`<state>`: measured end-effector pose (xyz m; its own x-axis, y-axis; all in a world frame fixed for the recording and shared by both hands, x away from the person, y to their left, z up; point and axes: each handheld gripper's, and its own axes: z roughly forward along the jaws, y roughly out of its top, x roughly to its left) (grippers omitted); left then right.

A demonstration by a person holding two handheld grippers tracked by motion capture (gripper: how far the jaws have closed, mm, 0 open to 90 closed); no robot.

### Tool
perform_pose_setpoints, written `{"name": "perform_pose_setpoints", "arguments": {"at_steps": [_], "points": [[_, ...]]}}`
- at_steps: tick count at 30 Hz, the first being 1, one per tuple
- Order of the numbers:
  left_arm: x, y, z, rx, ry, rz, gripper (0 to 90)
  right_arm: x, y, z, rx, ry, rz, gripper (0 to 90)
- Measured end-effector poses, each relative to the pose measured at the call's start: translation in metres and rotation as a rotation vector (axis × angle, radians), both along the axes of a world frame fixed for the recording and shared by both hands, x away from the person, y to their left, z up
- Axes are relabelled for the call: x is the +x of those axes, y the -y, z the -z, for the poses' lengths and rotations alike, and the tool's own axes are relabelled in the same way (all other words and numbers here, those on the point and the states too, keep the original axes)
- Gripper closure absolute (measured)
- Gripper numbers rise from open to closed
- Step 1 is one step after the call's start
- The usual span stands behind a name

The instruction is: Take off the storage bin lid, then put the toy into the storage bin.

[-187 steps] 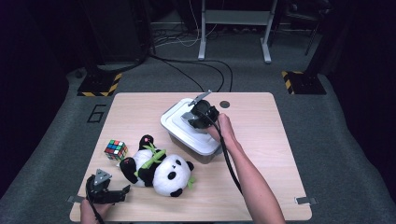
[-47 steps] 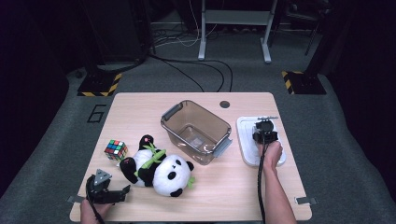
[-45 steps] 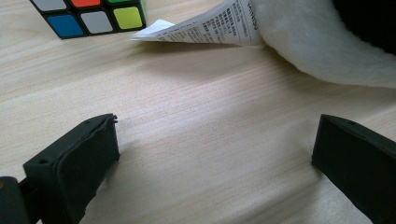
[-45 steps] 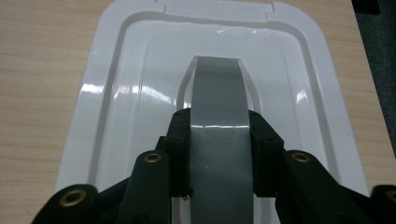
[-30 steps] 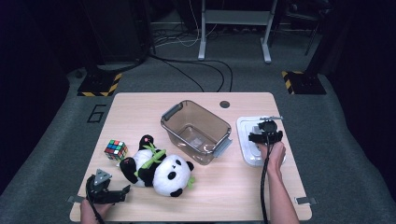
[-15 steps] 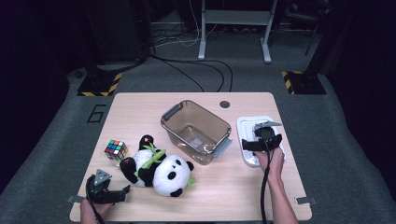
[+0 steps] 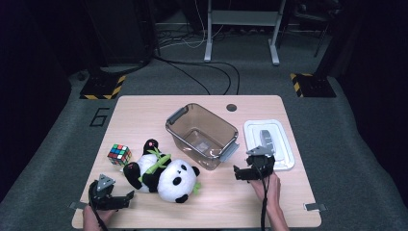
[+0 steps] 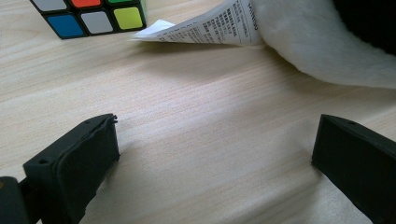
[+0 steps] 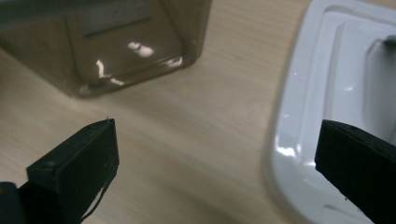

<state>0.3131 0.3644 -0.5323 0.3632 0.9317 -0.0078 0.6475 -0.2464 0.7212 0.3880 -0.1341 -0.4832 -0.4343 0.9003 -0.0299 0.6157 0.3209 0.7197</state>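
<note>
Lid (image 7: 268, 144) is off and lying flat on the table (image 7: 144, 108), just to the right of the smoky see-through bin (image 7: 202, 136), which sits open and empty mid-table. My guess is packing comes next, since the plush panda (image 7: 163, 172) and puzzle cube (image 7: 119, 154) are both outside it, front left. Right gripper (image 7: 248, 172) hangs with jaws wide, nothing in them, between bin and lid. Left gripper (image 7: 113, 199) rests spread apart too, by the panda.

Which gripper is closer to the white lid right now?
The right gripper, fingers open at the lid's near edge. The left gripper sits across the table beside the panda.
</note>
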Motion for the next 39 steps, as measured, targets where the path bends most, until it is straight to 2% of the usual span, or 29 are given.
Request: {"name": "perform_pose_setpoints", "arguments": {"at_steps": [5, 8, 9, 10, 11, 14, 30, 31, 33, 34, 36, 37, 38, 39], "points": [[0.000, 0.000, 0.000, -0.001, 0.000, 0.000, 0.5, -0.012, -0.013, 0.026, -0.025, -0.035, -0.051, 0.0], [0.000, 0.000, 0.000, 0.001, 0.000, 0.000, 0.5, -0.014, -0.015, 0.033, -0.027, -0.034, -0.068, 0.0], [0.000, 0.000, 0.000, 0.000, 0.000, 0.000, 0.5, -0.016, -0.018, 0.041, -0.031, -0.052, -0.071, 0.0], [0.000, 0.000, 0.000, 0.000, 0.000, 0.000, 0.5, -0.016, -0.018, 0.041, -0.031, -0.052, -0.071, 0.0], [0.000, 0.000, 0.000, 0.000, 0.000, -0.001, 0.5, -0.017, -0.017, 0.045, 0.007, -0.034, -0.071, 0.0], [0.000, 0.000, 0.000, 0.002, 0.001, -0.002, 0.5, -0.017, -0.015, 0.046, 0.026, -0.025, -0.072, 0.0], [0.000, -0.001, -0.001, 0.001, -0.006, -0.012, 0.0, -0.017, -0.014, 0.047, 0.024, -0.020, -0.067, 0.0], [0.000, -0.003, -0.003, 0.006, -0.017, -0.017, 0.2, -0.017, -0.014, 0.047, 0.023, -0.020, -0.067, 0.0], [-0.001, -0.008, -0.009, -0.029, -0.010, -0.028, 0.2, -0.017, -0.014, 0.047, 0.023, -0.020, -0.068, 0.0], [-0.001, -0.008, -0.009, -0.029, -0.010, -0.028, 0.2, -0.017, -0.014, 0.047, 0.023, -0.020, -0.068, 0.0], [-0.003, -0.010, -0.023, -0.046, -0.006, -0.036, 0.2, -0.016, -0.014, 0.047, 0.021, -0.018, -0.074, 0.0], [-0.003, -0.010, -0.023, -0.046, -0.006, -0.036, 0.2, -0.016, -0.014, 0.047, 0.021, -0.018, -0.074, 0.0], [-0.006, -0.010, -0.032, -0.040, -0.006, -0.037, 0.2, -0.016, -0.014, 0.047, 0.022, -0.022, -0.074, 0.0], [-0.006, -0.010, -0.032, -0.040, -0.006, -0.037, 0.2, -0.016, -0.014, 0.047, 0.022, -0.022, -0.074, 0.0]]}}
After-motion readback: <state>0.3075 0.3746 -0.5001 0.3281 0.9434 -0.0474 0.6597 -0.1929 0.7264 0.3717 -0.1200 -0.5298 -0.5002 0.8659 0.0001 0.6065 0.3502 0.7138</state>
